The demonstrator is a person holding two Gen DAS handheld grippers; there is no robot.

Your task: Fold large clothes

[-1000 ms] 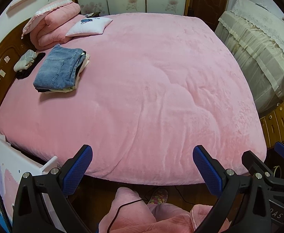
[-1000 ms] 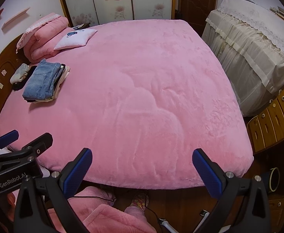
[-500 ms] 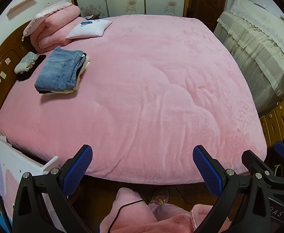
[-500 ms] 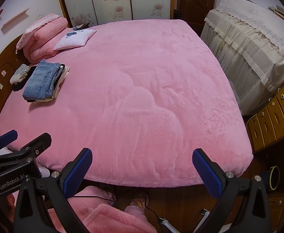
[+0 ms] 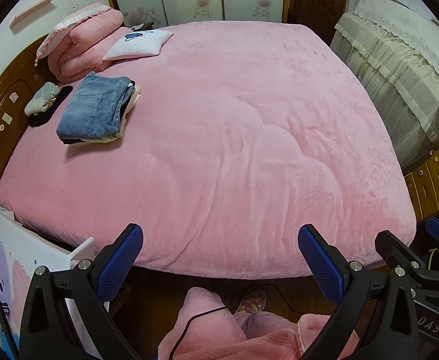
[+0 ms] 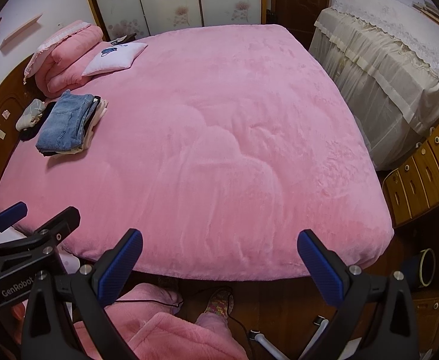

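Across the bed (image 5: 234,138), bare in its middle, folded jeans (image 5: 94,108) top a stack far forward-left, nearer the left gripper (image 5: 219,259). Right gripper (image 6: 219,259) hangs alongside. Both sets of fingers gape wide, empty.

I see a wide bed under a fluffy pink blanket (image 5: 234,138), with a white square pillow with a blue print (image 5: 138,45) near the dark wooden headboard (image 5: 0,120). To my right stands furniture draped in cream lace-edged cloth (image 6: 384,69), beside light wooden drawers (image 6: 423,168).
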